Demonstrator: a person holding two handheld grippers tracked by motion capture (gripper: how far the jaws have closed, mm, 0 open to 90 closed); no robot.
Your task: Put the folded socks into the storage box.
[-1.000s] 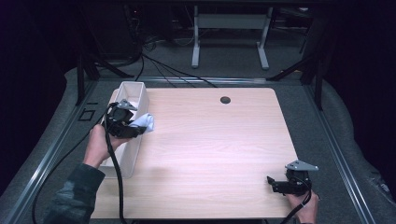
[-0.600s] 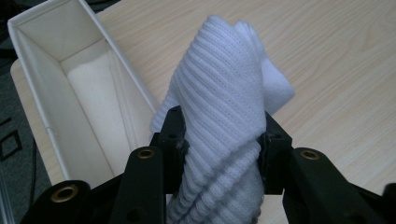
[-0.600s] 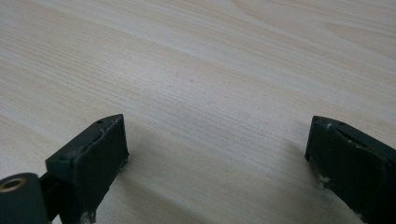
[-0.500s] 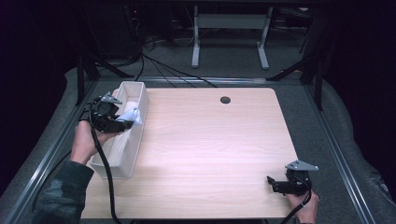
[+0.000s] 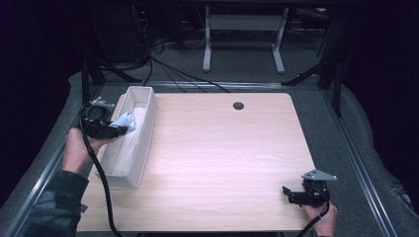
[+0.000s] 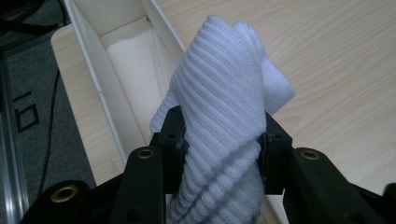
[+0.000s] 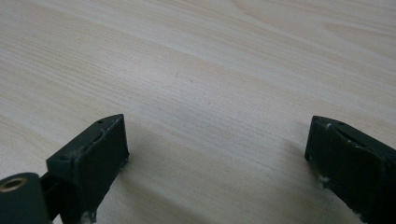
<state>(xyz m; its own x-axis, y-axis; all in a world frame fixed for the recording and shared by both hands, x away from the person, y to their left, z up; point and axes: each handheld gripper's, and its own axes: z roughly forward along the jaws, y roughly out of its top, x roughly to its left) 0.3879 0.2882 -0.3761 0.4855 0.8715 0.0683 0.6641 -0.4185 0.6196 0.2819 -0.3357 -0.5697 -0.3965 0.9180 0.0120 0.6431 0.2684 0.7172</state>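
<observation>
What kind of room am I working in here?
Probably a lab or recording workspace, not a home: a bare wooden table with a cable hole, dark surroundings, loose cables on grey carpet, and a metal desk frame behind.

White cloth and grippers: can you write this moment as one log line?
left gripper: shut on white cloth | over white bin | right gripper: open, on table

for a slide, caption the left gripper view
Left gripper clamps a white ribbed cloth above a white bin.
</observation>
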